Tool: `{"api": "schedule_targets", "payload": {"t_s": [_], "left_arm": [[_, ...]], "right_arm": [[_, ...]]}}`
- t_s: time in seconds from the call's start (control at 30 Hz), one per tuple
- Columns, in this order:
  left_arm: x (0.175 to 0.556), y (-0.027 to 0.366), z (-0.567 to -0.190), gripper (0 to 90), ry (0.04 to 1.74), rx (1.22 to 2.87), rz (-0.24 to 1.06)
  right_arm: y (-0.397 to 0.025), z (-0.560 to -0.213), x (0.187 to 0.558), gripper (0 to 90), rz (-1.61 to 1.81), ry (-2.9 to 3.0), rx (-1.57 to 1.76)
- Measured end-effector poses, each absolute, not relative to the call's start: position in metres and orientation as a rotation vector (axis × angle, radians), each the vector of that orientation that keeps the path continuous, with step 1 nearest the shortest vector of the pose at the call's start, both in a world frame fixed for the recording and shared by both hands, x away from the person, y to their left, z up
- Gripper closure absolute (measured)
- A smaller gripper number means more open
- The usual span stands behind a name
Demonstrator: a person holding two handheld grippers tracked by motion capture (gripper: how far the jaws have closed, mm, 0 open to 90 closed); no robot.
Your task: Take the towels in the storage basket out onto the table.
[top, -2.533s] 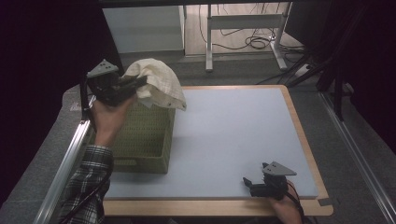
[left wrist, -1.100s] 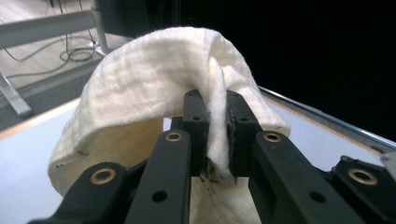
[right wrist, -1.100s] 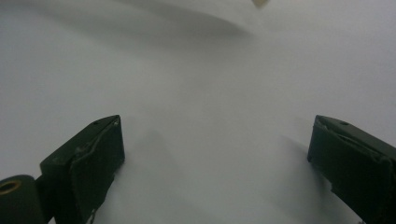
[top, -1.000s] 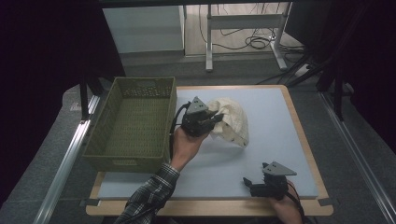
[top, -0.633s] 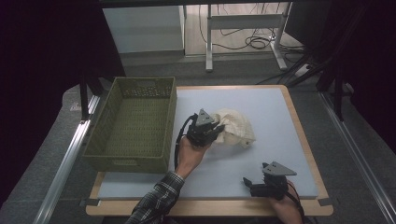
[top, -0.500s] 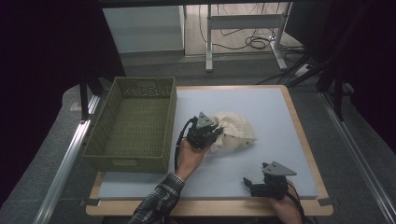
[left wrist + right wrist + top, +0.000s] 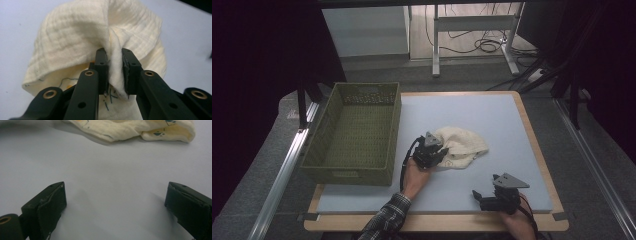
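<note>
Left gripper view: tool (image 7: 114, 71) w/ cloth (image 7: 75, 42) pinched

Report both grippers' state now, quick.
Left gripper: shut on the crumpled cream muslin cloth, a fold pinched between its fingers.
Right gripper: open, holding nothing, low over the pale blue table mat.
</note>
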State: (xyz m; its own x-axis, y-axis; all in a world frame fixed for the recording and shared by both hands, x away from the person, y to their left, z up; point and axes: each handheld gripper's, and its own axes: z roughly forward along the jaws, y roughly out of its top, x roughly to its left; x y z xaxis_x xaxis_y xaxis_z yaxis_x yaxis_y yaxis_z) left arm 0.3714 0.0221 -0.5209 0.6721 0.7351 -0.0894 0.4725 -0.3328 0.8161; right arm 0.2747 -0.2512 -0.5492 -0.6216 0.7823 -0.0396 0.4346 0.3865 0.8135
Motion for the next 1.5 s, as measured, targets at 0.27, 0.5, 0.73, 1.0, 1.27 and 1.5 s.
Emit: {"api": "schedule_targets", "payload": {"t_s": [0.27,0.5,0.73,1.0,1.27,1.5], "left_arm": [[0.371,0.015,-0.535,70.5,0.919,2.046,0.383],[0.360,0.022,-0.515,49.4,0.899,1.988,0.419],[0.346,0.037,-0.507,47.1,0.914,1.949,0.437],[0.329,0.050,-0.520,57.6,0.946,1.940,0.429],[0.327,0.055,-0.534,66.3,0.965,1.975,0.443],[0.334,0.053,-0.540,66.3,1.013,2.027,0.400]], "right_arm": [[-0.251,-0.549,0.275,3.9,1.123,2.231,1.052],[-0.251,-0.549,0.274,3.8,1.121,2.234,1.049],[-0.251,-0.547,0.273,3.4,1.096,2.257,1.040],[-0.250,-0.542,0.274,10.9,1.069,2.282,1.055],[-0.244,-0.529,0.282,35.1,1.207,2.325,1.061],[-0.219,-0.523,0.301,53.2,1.247,2.396,1.029]]}}
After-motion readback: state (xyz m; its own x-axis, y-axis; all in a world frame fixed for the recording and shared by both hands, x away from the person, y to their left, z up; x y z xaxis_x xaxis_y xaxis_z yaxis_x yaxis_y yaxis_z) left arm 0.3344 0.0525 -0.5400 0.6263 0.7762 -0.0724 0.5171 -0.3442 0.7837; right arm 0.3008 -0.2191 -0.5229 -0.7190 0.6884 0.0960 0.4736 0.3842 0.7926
